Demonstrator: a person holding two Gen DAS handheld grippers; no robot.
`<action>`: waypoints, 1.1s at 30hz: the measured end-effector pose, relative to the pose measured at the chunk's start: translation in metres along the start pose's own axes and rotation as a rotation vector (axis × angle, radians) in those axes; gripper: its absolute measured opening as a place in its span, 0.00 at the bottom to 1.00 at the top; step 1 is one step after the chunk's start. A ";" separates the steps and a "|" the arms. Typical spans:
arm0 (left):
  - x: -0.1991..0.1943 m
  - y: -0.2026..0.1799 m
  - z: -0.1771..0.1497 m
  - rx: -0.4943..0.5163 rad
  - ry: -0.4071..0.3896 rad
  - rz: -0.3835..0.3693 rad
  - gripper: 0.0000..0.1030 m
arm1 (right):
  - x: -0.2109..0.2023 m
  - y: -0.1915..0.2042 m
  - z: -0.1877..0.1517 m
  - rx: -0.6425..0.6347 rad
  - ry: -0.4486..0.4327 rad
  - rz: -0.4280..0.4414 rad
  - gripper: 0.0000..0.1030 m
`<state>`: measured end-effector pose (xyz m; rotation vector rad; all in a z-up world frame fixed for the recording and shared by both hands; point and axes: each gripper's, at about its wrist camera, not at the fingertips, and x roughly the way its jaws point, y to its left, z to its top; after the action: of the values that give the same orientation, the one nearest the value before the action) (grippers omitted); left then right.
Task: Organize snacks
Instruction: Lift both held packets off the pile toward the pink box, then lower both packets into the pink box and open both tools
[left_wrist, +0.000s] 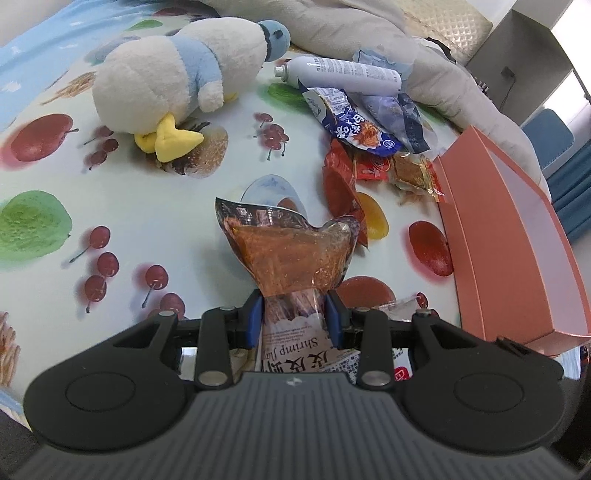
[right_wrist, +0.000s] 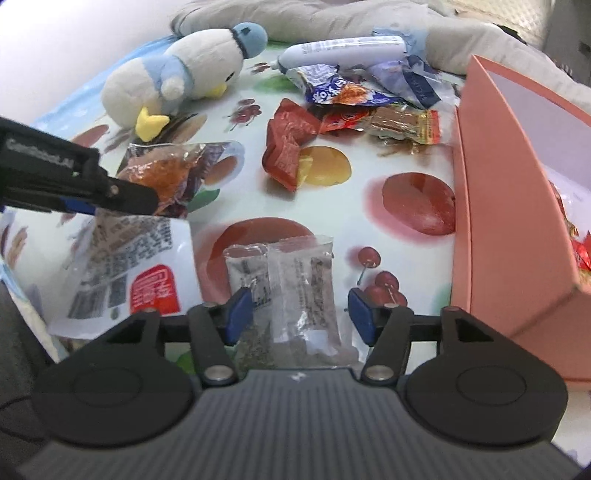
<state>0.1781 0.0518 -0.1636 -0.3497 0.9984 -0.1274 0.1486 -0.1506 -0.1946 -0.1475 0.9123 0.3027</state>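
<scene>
Left wrist view: our left gripper (left_wrist: 294, 314) is clamped on the shrimp snack bag (left_wrist: 288, 251), pinched mid-body, lifted off the fruit-print tablecloth (left_wrist: 147, 206). Right gripper (right_wrist: 300, 310) stands apart over two clear sachets (right_wrist: 288, 280), pads not touching them. Pink box (right_wrist: 509, 206) sits to the right. Risks, as we judge them: the crinkly bag slips from that narrow pinch; closing now could catch only one sachet.
</scene>
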 end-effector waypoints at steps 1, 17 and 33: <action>-0.001 0.000 0.000 0.002 -0.002 0.000 0.39 | 0.000 -0.001 0.000 0.001 0.004 0.009 0.58; -0.031 -0.017 0.005 0.040 -0.051 -0.012 0.39 | -0.033 -0.004 -0.007 0.042 -0.039 0.016 0.33; -0.085 -0.068 0.028 0.125 -0.139 -0.093 0.39 | -0.133 -0.034 0.014 0.180 -0.252 -0.023 0.33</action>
<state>0.1596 0.0169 -0.0587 -0.2864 0.8331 -0.2452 0.0935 -0.2051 -0.0801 0.0453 0.6829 0.2107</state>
